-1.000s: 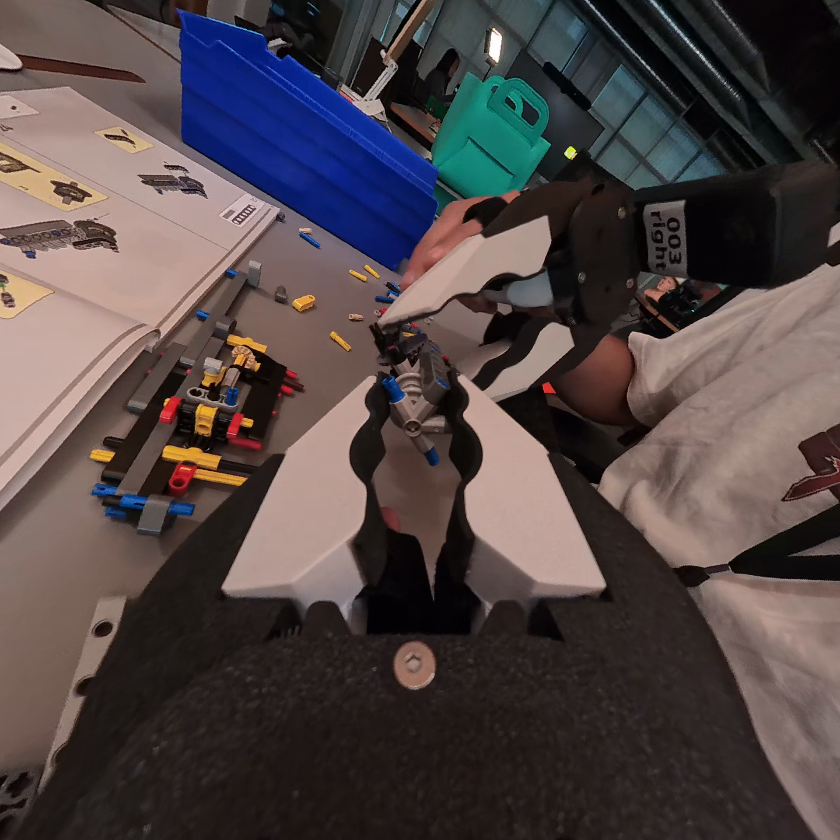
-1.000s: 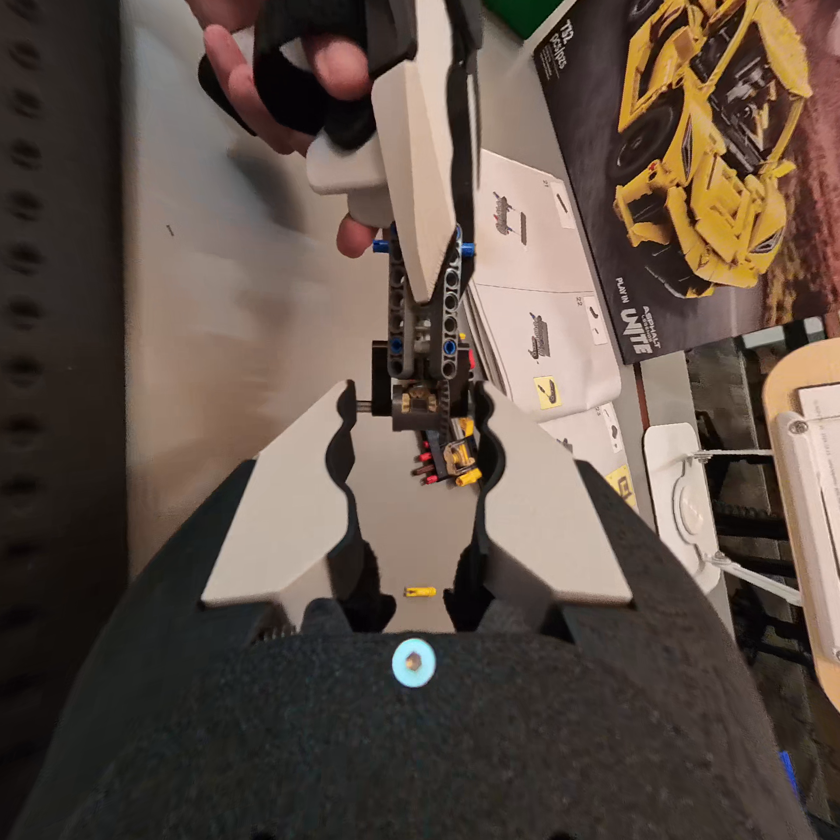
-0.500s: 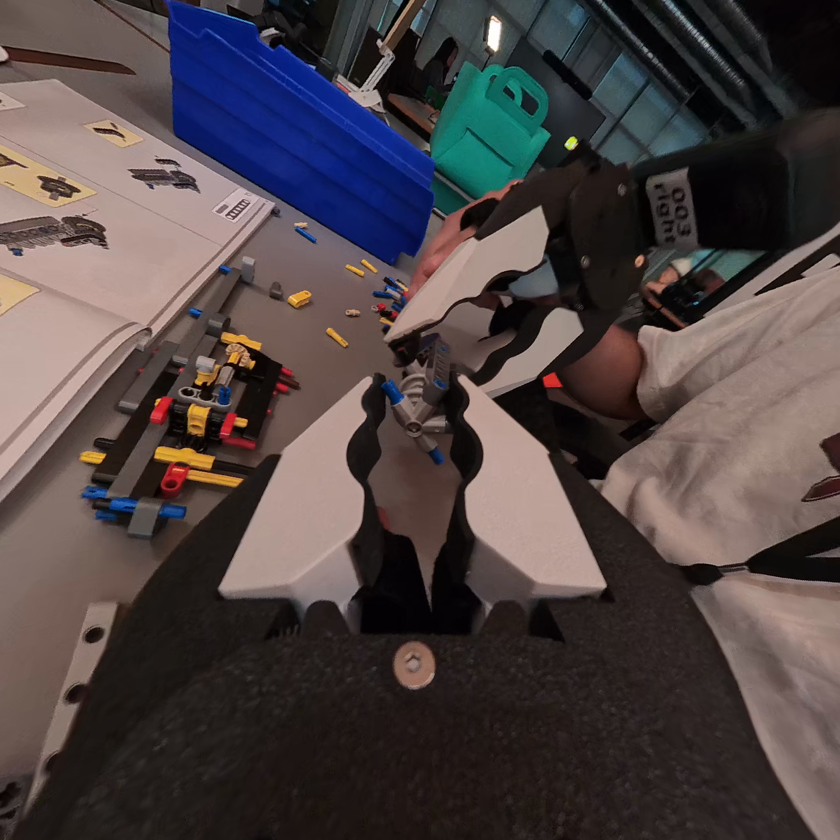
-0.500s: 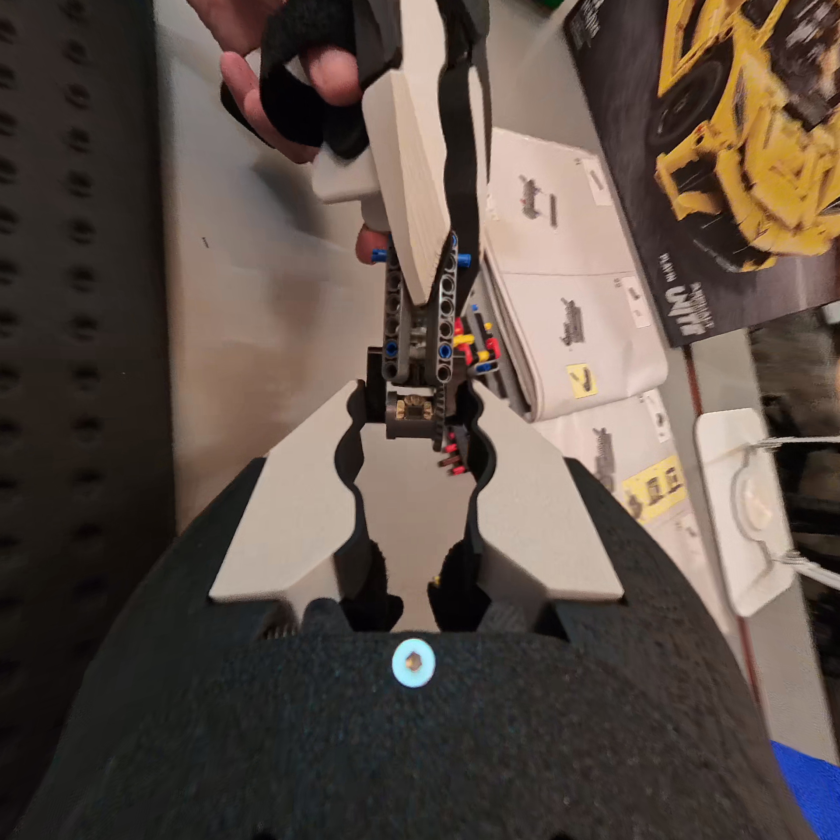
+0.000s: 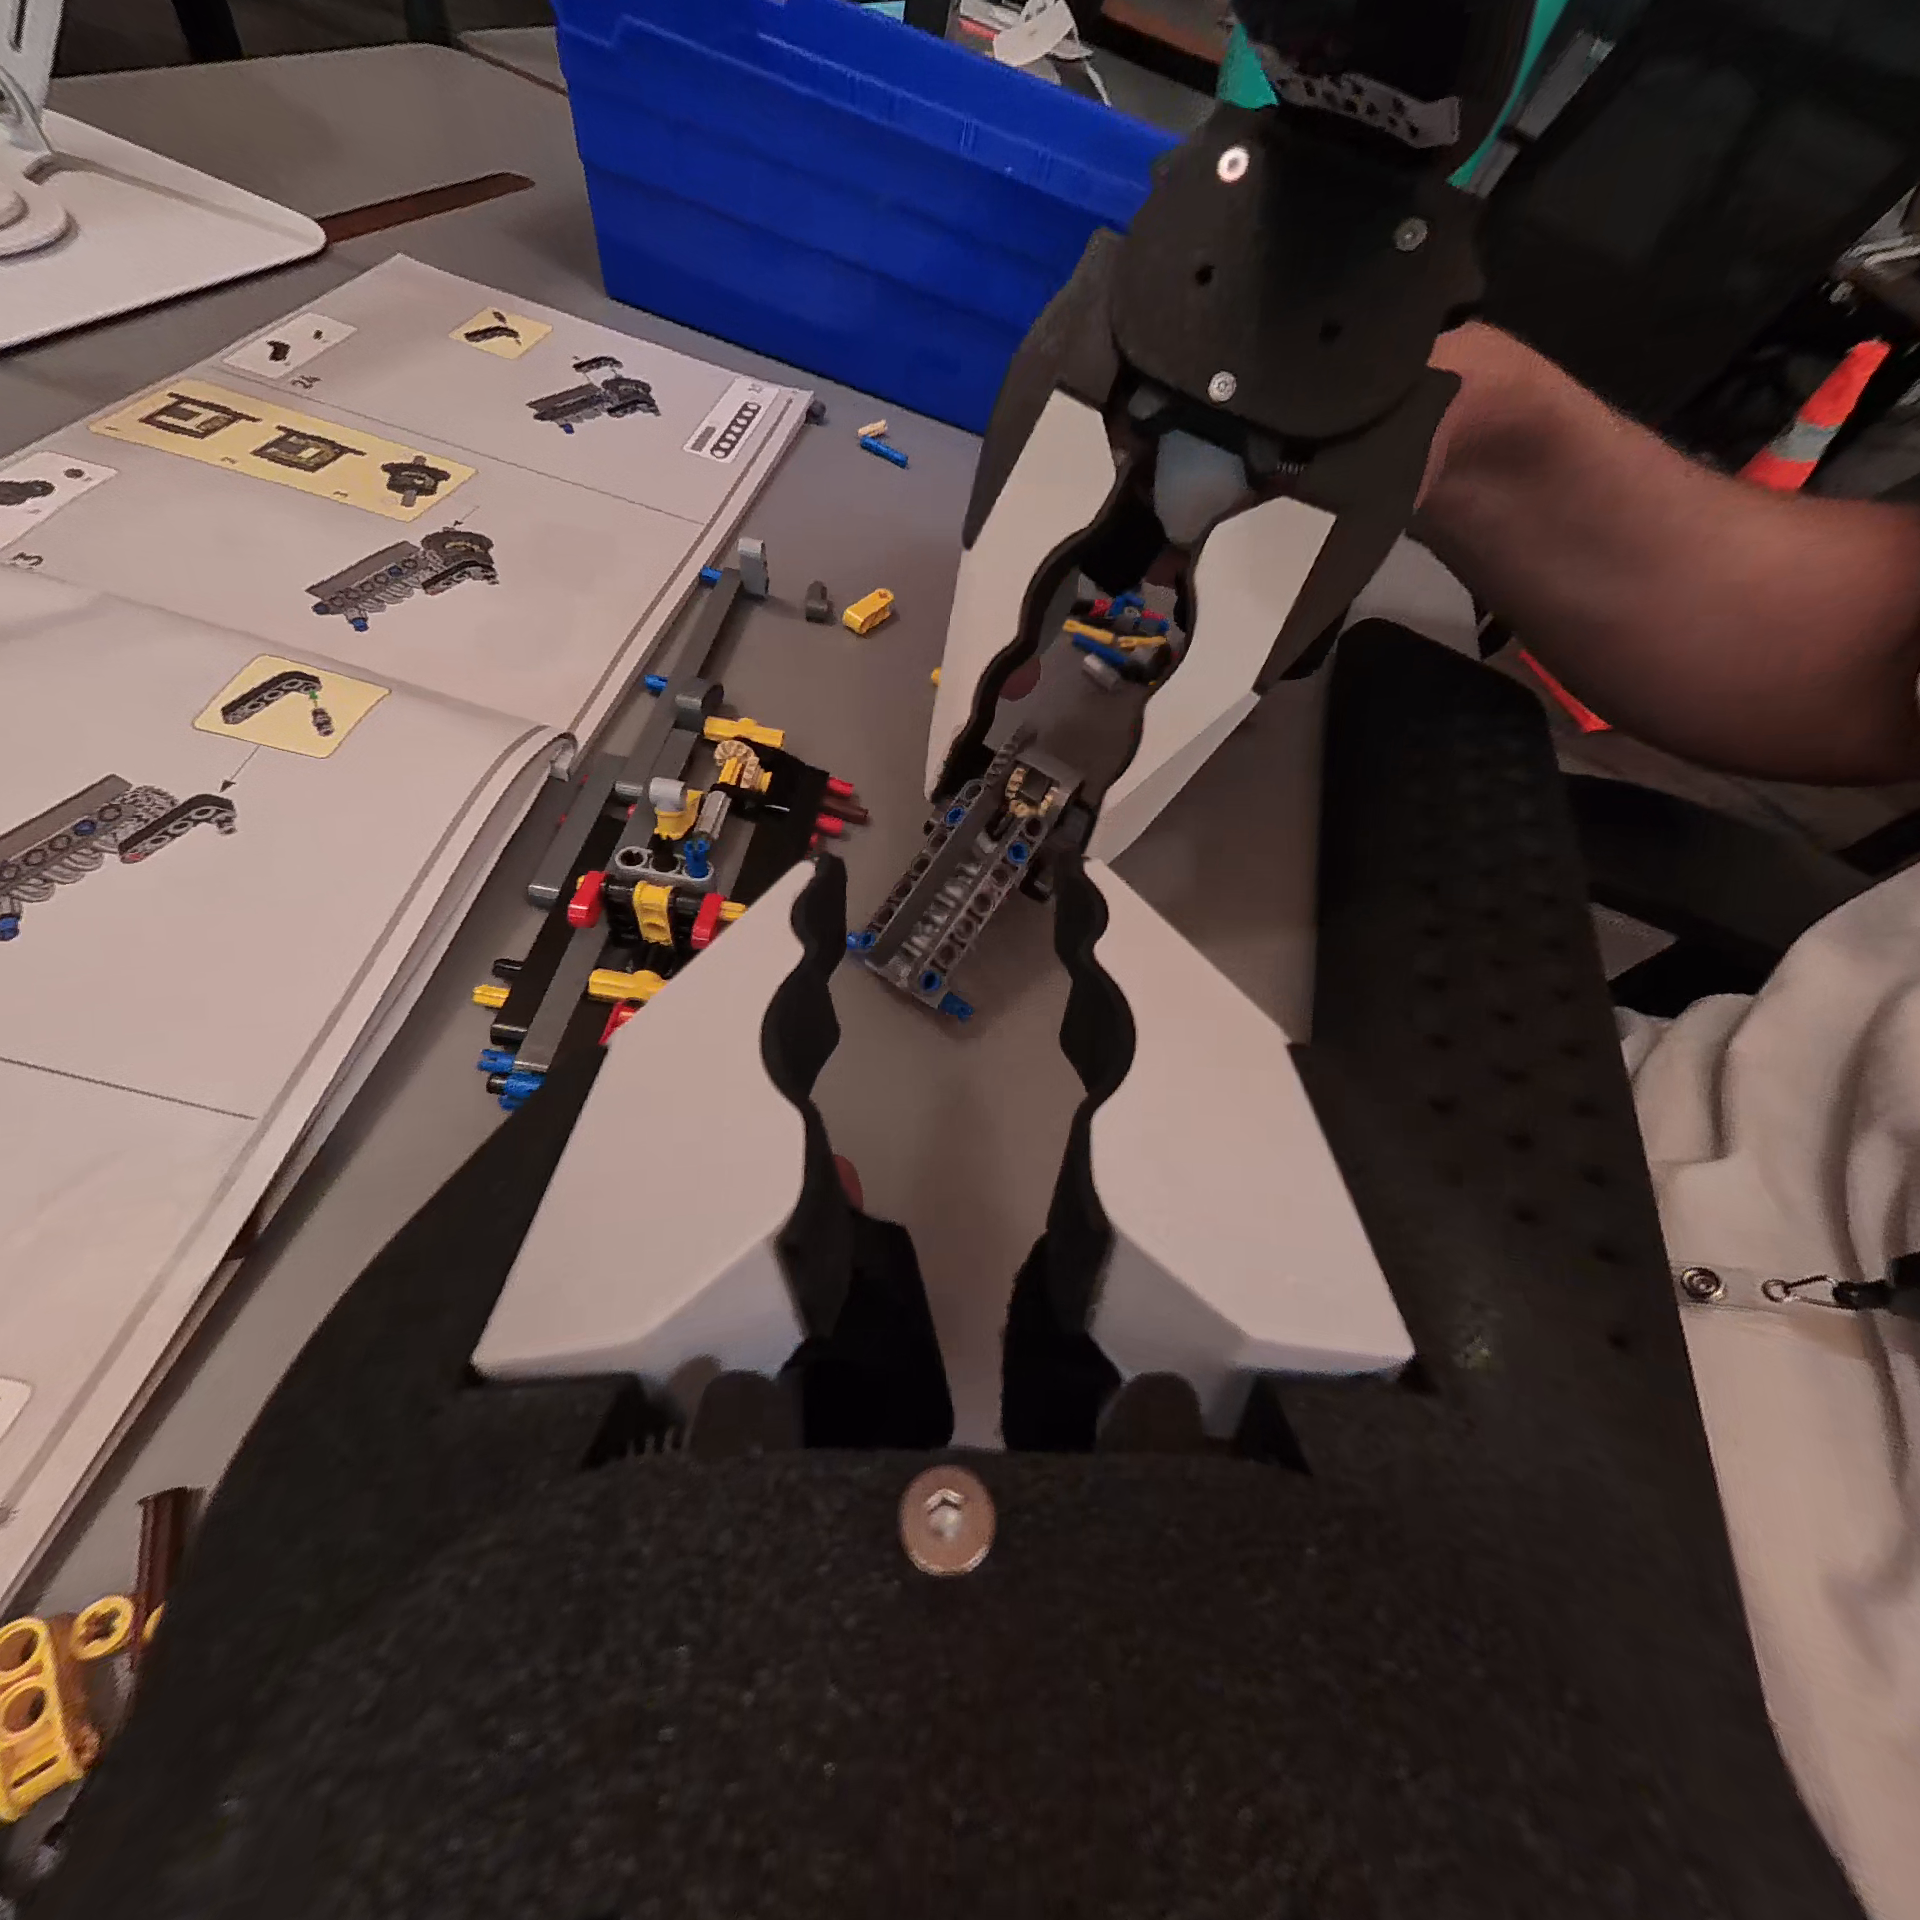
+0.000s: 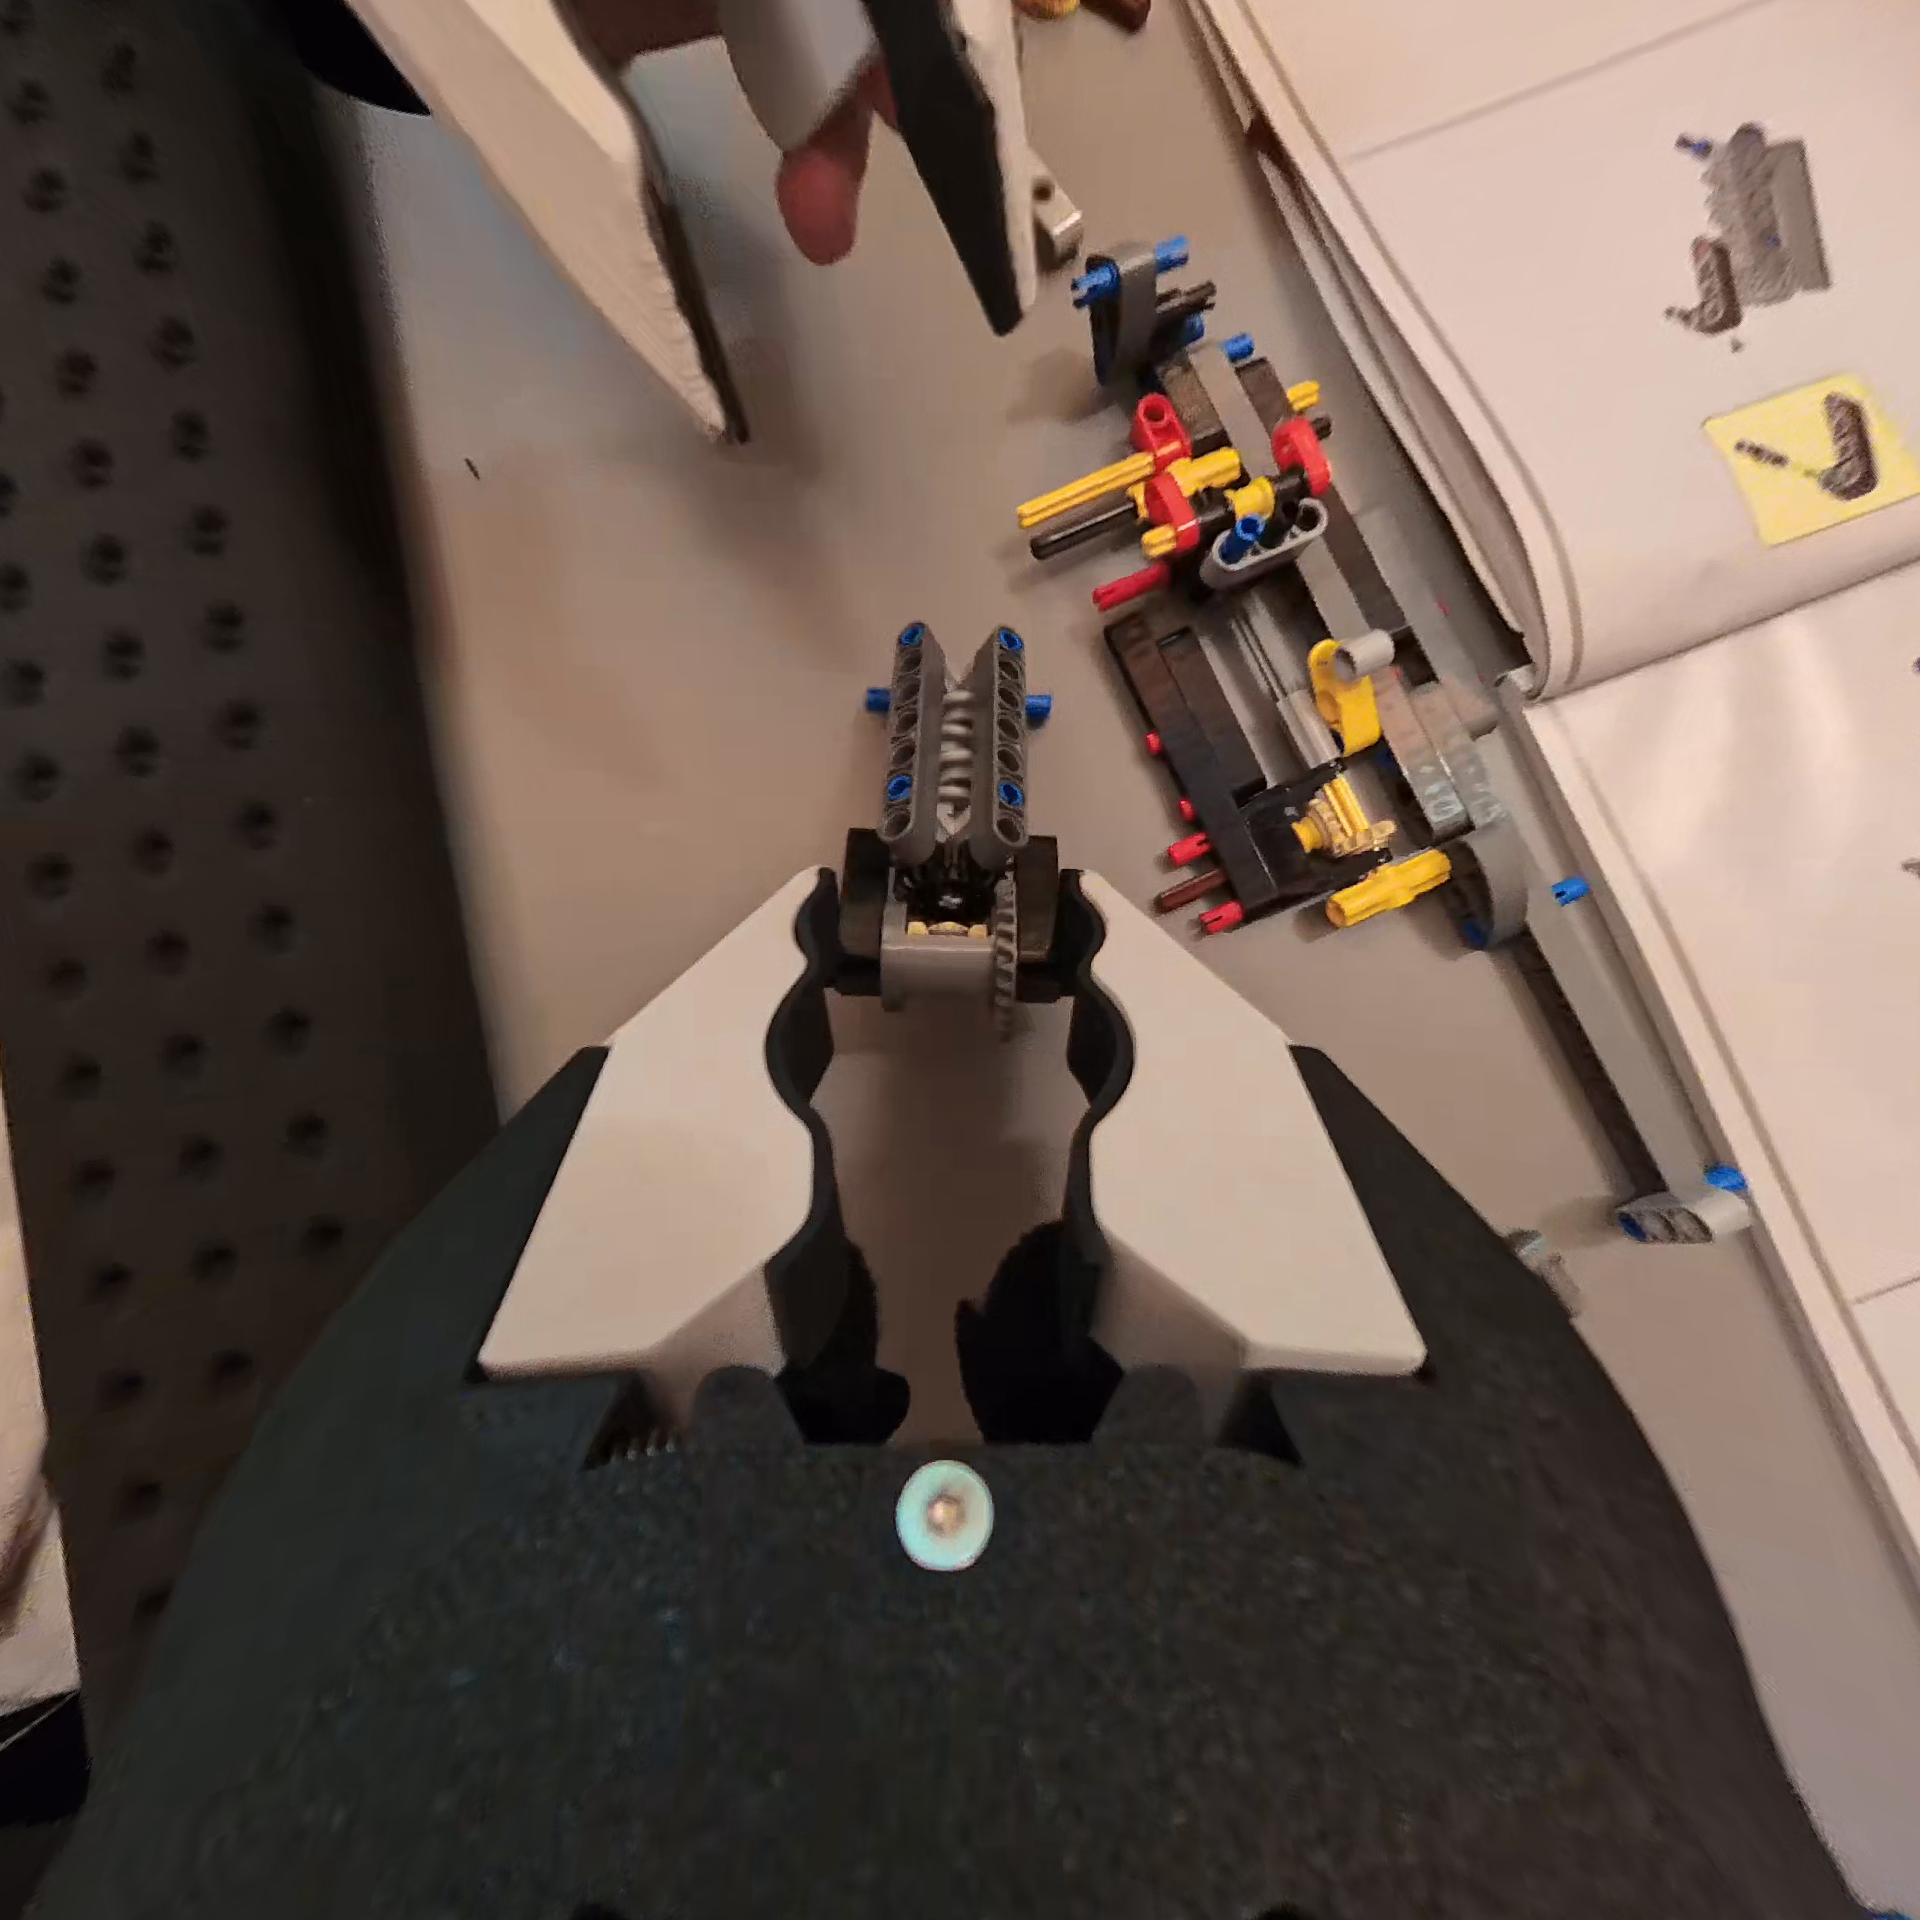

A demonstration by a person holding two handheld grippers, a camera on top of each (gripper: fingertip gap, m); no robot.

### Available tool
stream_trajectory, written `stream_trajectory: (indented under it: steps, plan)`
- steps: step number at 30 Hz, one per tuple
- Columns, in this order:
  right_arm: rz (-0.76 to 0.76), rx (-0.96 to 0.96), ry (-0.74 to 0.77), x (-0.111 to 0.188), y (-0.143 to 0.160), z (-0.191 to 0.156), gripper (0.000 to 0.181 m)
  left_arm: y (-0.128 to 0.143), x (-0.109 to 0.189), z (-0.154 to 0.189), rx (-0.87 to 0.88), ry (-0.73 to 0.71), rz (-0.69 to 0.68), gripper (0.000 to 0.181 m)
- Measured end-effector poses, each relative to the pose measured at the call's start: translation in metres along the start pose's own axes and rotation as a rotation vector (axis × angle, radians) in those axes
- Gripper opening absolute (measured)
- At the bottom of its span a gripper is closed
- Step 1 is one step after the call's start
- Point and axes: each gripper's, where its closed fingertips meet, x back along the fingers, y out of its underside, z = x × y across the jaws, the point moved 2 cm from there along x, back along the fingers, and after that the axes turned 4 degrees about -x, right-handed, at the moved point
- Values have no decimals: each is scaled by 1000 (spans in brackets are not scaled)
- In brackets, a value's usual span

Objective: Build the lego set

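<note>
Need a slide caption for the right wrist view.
Right gripper clamps the grey beam subassembly beside the partly built chassis.

A small grey lego assembly of two holed beams with blue pins and a gear end is held at its dark end between the right gripper tips. A larger black, yellow and red lego frame lies flat on the tabletop beside it.
</note>
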Motion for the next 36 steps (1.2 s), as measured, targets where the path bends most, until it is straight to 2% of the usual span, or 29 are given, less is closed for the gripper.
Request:
stream_trajectory:
  steps: [6,9,12,15,17,20,23,25,29,31,33,36]
  plan:
    - [-33,-35,-24,-14,10,1,42,6,-3,-2,-22,-35,-39,38]
    - [30,-67,-38,-11,8,1,43,8,-6,-5,-9,-62,-52,39]
    - [167,-111,26,8,4,9,54,9,-8,-10,83,-72,-71,42]
    - [399,-252,318,52,8,45,51,3,-4,-26,202,-109,-55,44]
    - [524,-425,598,87,29,73,38,-17,-1,-36,288,-119,-2,44]
    - [660,-593,820,120,64,84,27,-52,-14,-50,239,-168,-27,48]
    - [640,-633,894,130,81,93,29,-77,-58,-68,57,-240,-190,49]
    - [688,-628,893,137,81,94,28,-82,-103,-79,-14,-240,-336,56]
    - [774,-662,850,145,84,92,25,-84,-198,-107,-204,-285,-553,55]
    - [819,-661,846,153,86,92,22,-84,-241,-106,-267,-240,-597,58]
    - [827,-673,834,156,91,94,22,-84,-273,-97,-254,-166,-601,60]
    - [849,-692,810,158,95,96,22,-80,-295,-92,-251,-119,-632,57]
